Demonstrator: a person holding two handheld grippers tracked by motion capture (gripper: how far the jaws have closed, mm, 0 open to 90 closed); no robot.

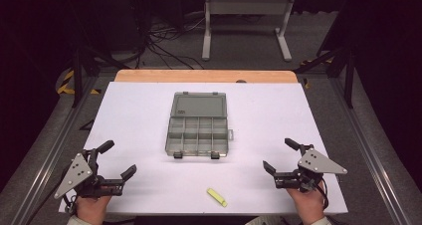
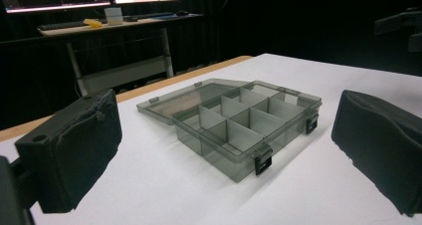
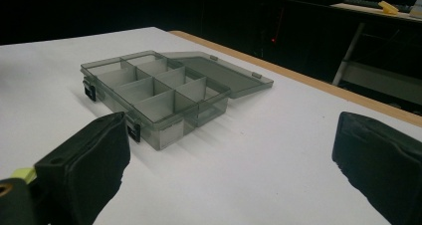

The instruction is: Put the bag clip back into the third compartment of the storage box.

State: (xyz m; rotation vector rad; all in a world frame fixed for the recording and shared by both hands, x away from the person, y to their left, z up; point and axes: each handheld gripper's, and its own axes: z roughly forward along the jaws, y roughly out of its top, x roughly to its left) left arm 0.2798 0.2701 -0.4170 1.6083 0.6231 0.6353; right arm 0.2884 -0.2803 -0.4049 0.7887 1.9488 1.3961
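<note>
White table [image 1: 129, 115] holds open organizer box [image 1: 198, 125] midway between both spread claws.

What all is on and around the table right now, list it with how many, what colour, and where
organiser box: one, smoky grey clear plastic, lid open flat toward the far side, compartments look empty, middle of the table
yellow piece: one, pale yellow, near edge of the table between the hands
table: one, white top with a wooden strip along the far edge
stand: one, light grey, on the floor beyond the table
cables: several, dark, on the floor beyond the table
left claw: one, black with a grey plate, open, near left corner
right claw: one, black with a grey plate, open, near right corner
</note>
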